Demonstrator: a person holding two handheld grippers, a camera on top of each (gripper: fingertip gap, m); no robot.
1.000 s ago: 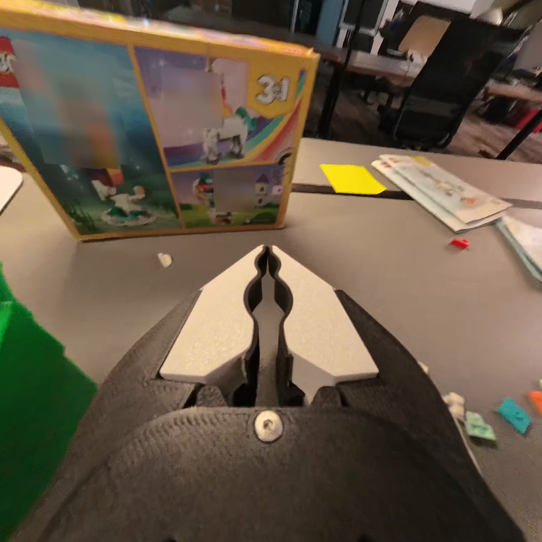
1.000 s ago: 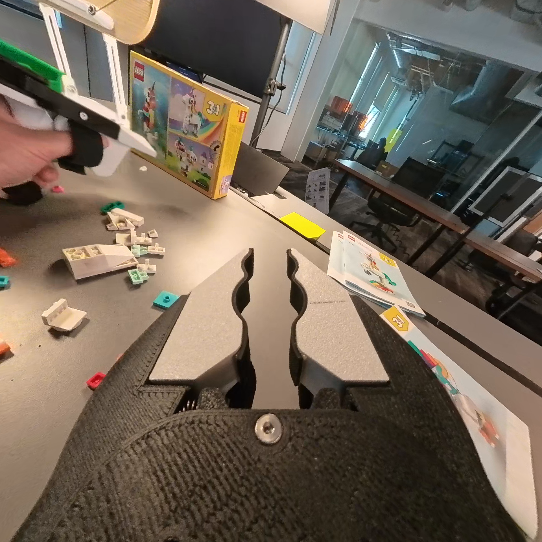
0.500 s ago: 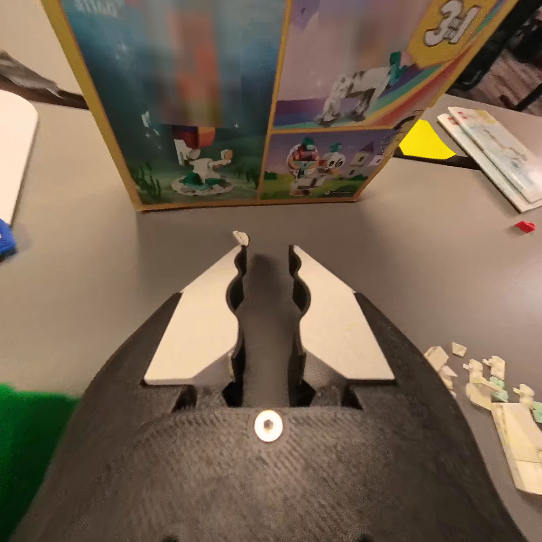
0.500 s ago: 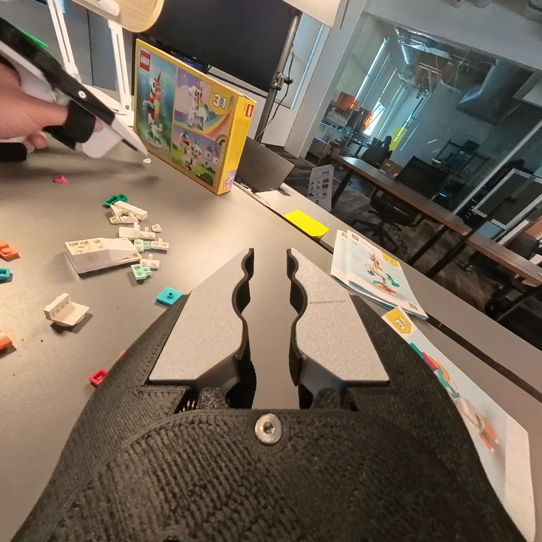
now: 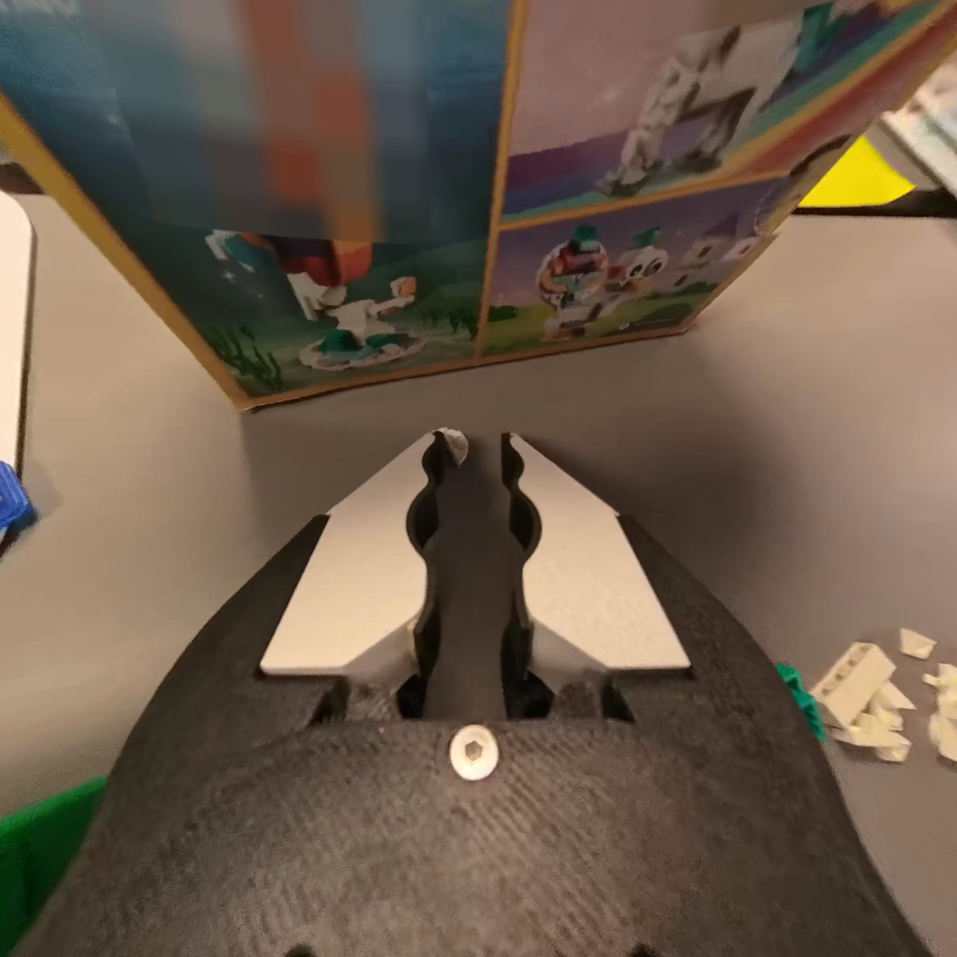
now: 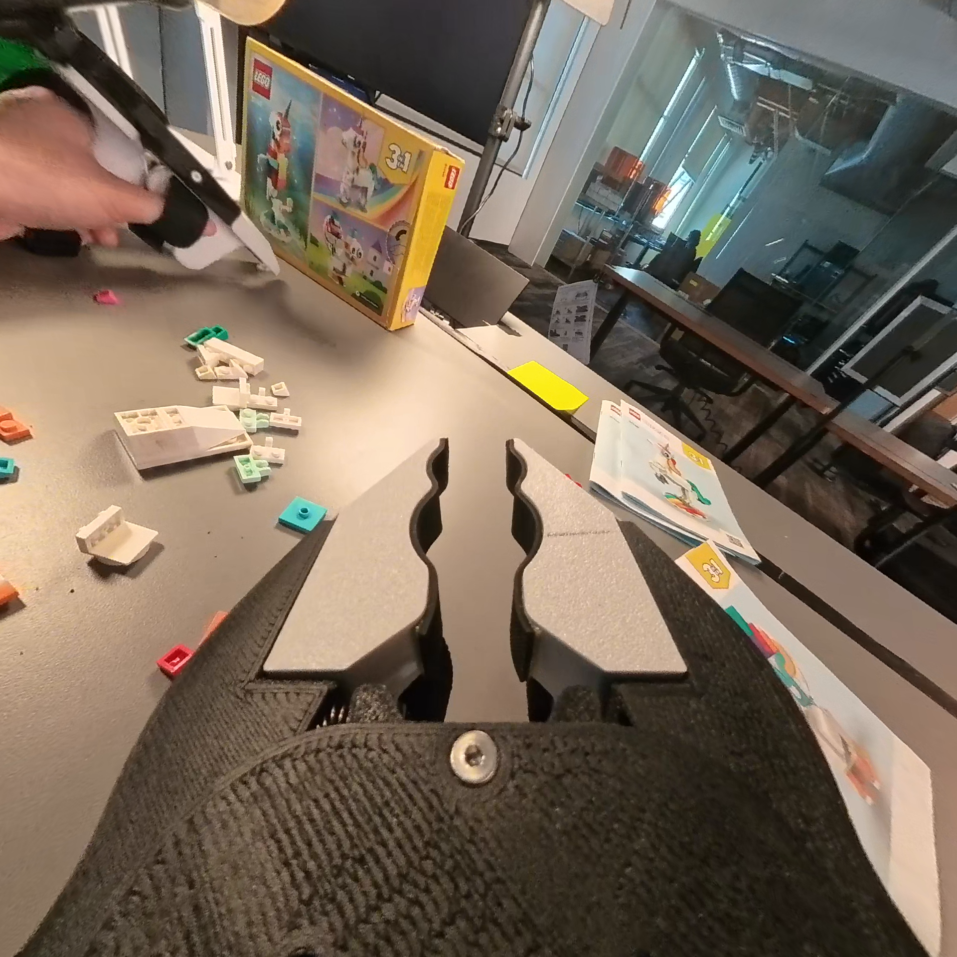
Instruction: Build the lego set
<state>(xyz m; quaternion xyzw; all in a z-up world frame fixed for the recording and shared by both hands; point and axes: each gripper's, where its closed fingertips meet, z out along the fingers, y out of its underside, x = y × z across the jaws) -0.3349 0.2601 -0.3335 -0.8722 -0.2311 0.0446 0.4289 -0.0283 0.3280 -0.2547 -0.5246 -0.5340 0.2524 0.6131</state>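
Observation:
My left gripper [image 5: 470, 440] is open, low over the grey table, just in front of the upright yellow toy-brick box [image 5: 393, 181]. A tiny white piece [image 5: 455, 446] lies between its fingertips, against the left one. In the right wrist view the left gripper [image 6: 261, 259] shows far off, held by a hand [image 6: 57, 181], tips down at the table by the box [image 6: 342, 191]. My right gripper [image 6: 475, 445] is open and empty, held above the table near the instruction booklets [image 6: 663, 476].
Loose white and mint bricks [image 6: 243, 399] and a white sloped piece [image 6: 181, 432] lie left of my right gripper. A teal tile [image 6: 303, 513], small red piece [image 6: 175, 661] and orange pieces [image 6: 13, 425] are scattered nearby. A yellow note [image 6: 548, 384] lies at the table seam. White bricks [image 5: 859, 694] lie right of my left gripper. Left tips to right tips: about 35 centimetres. Between my right fingertips and the teal tile [image 6: 303, 513] there is roughly 8 centimetres.
My left gripper has opened and moved forward and down toward the box, bringing the tiny white piece between its fingertips. My right gripper has stayed open and barely shifted.

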